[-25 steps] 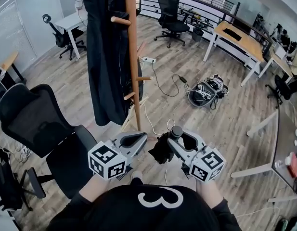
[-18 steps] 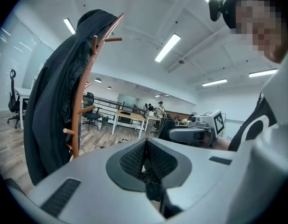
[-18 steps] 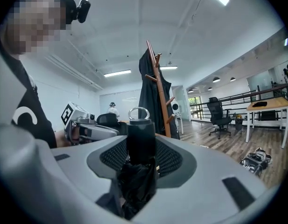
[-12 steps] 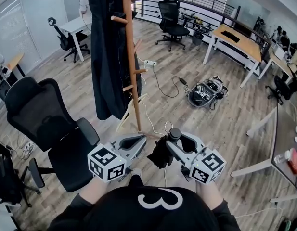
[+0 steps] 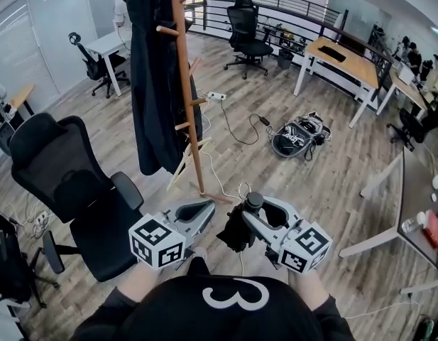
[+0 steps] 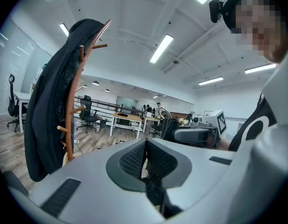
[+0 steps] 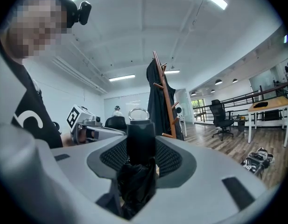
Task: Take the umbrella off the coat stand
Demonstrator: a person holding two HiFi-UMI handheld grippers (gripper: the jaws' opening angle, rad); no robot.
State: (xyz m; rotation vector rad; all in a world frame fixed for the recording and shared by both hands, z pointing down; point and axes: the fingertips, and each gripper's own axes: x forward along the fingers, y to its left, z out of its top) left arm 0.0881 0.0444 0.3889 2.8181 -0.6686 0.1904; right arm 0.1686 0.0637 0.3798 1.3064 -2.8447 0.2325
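The right gripper (image 7: pixel 141 149) has its 2 jaws clamped on the handle of the folded black umbrella (image 7: pixel 140 136). Its fabric bunches below them, well apart from the coat stand (image 5: pixel 187 105) and its black coat (image 5: pixel 152 84). Just beside it, the left gripper (image 6: pixel 144 158) has its jaws pressed together on nothing.

Open floor ahead of us, clutter on either side

Bare floor (image 5: pixel 325 183) gives us free passage at centre frame. The chair (image 5: pixel 62 176) crowds the lower left. The stand (image 5: pixel 189 119) and its coat (image 5: pixel 151 84) block the upper centre-left. A bag (image 5: pixel 297 135) with cables sits right of centre, and table legs (image 5: pixel 371 242) bar the right edge.
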